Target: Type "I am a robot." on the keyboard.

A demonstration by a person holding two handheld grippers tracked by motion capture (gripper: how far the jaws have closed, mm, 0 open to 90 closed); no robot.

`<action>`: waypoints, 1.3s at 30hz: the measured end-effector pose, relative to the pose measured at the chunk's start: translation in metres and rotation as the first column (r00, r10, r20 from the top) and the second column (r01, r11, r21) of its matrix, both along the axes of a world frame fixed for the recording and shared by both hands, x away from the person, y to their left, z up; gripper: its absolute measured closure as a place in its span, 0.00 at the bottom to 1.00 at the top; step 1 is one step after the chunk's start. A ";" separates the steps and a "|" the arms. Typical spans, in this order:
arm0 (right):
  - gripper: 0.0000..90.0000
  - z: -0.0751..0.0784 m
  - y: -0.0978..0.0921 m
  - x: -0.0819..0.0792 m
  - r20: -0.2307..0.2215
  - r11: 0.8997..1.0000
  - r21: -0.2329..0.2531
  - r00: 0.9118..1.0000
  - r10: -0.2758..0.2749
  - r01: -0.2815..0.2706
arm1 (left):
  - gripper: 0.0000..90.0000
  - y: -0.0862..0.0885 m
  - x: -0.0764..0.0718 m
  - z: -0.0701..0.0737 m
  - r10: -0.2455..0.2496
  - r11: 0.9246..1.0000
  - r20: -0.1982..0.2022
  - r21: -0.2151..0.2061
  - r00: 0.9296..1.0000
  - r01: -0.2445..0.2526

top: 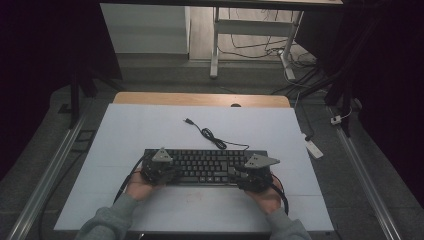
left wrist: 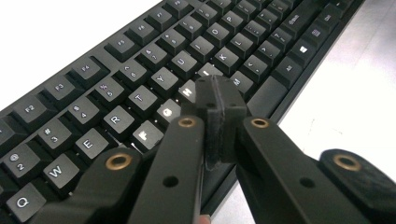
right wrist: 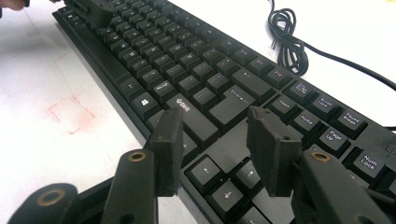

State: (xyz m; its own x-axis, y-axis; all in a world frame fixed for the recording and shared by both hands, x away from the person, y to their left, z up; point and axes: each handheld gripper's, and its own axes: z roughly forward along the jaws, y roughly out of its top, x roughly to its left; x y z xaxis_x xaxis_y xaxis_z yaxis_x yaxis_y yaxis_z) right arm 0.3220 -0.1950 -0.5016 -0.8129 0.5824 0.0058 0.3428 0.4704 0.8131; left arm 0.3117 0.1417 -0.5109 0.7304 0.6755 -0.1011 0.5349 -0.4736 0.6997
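1. We see a black full-size keyboard lying flat on the white desk, near its front edge, long side across.
2. Its keys carry white legends; F, G and H gleam bright in the left gripper view.
3. Its black cable runs from the back edge, partly coiled, ending in a loose plug.

Keyboard blocks lower centre of high view; coiled cable clutters just above it, centre. Table bare upper left, far right & along btm edge.
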 end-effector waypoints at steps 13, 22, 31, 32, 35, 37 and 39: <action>0.63 0.000 0.000 0.000 0.001 1.000 -0.002 1.000 -0.001 0.001 | 0.99 -0.003 0.002 -0.005 0.002 1.000 -0.015 0.019 1.000 -0.002; 0.63 0.000 0.000 0.000 0.000 1.000 -0.004 1.000 -0.001 0.001 | 0.99 -0.005 0.003 -0.009 0.005 1.000 -0.024 0.026 1.000 -0.004; 0.63 0.000 0.000 -0.001 0.002 1.000 -0.001 1.000 -0.001 0.001 | 0.99 -0.005 0.002 -0.010 0.008 0.999 -0.016 0.031 1.000 -0.008; 0.63 0.000 0.000 -0.001 0.002 1.000 -0.002 1.000 -0.001 0.001 | 0.99 -0.004 0.001 -0.008 0.010 1.000 -0.007 0.018 1.000 -0.010; 0.63 0.000 0.000 -0.001 0.003 1.000 0.001 1.000 0.001 -0.001 | 0.98 0.001 -0.002 0.000 0.015 1.000 0.026 -0.015 1.000 -0.015; 0.63 0.000 0.000 -0.001 0.003 1.000 0.002 1.000 0.002 -0.002 | 0.96 0.006 -0.004 0.004 0.023 0.999 0.039 -0.037 0.999 -0.021; 0.63 0.000 0.001 -0.001 0.001 1.000 0.002 1.000 0.002 -0.002 | 0.91 0.012 -0.005 0.008 0.032 0.998 0.047 -0.057 0.998 -0.029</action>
